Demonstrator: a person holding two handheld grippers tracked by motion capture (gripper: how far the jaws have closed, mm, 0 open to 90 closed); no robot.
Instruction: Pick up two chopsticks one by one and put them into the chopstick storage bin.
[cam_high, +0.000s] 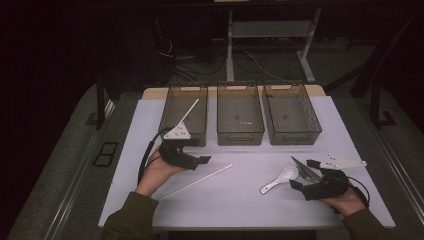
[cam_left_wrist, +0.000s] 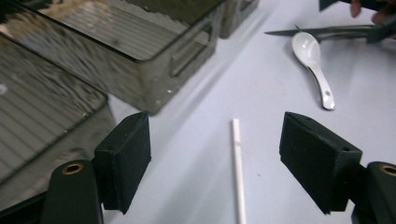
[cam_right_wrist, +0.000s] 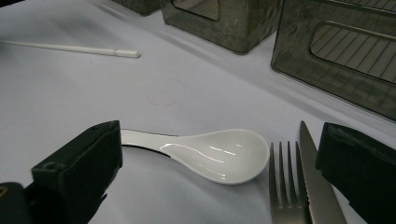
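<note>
Two hand-held grippers rest low on the pale tabletop (cam_high: 240, 200), each with its jaws spread wide and nothing clamped between them. The left hand-held gripper (cam_left_wrist: 215, 163) sits at the lower left of the high view, just in front of the leftmost bin; the right hand-held gripper (cam_right_wrist: 219, 168) sits at the lower right.

Between the left jaws, in the left gripper view, lies a white chopstick (cam_left_wrist: 238, 172): thin, straight, matte, with a faint step near its far end. In the high view it runs as a long diagonal across the lower middle of the frame, flat on the tabletop, touched by neither jaw. A second white stick (cam_high: 187, 112) leans out of the leftmost bin (cam_high: 175, 107).

Before the right jaws lies a white spoon (cam_right_wrist: 219, 156), glossy like glazed ceramic, with a deep oval bowl and a short flat handle that passes behind the left-hand jaw in the right gripper view. Just beside its bowl, at the lower right of that view, lie a metal fork (cam_right_wrist: 285, 191) and a serrated metal knife (cam_right_wrist: 317, 186), side by side.

Three smoky, see-through bins stand in a row across the upper middle of the high view; the middle bin (cam_high: 240, 131) and right bin (cam_high: 310, 125) have ribbed floors and cut-out handles.

No brand, label or writing can be read on anything.
</note>
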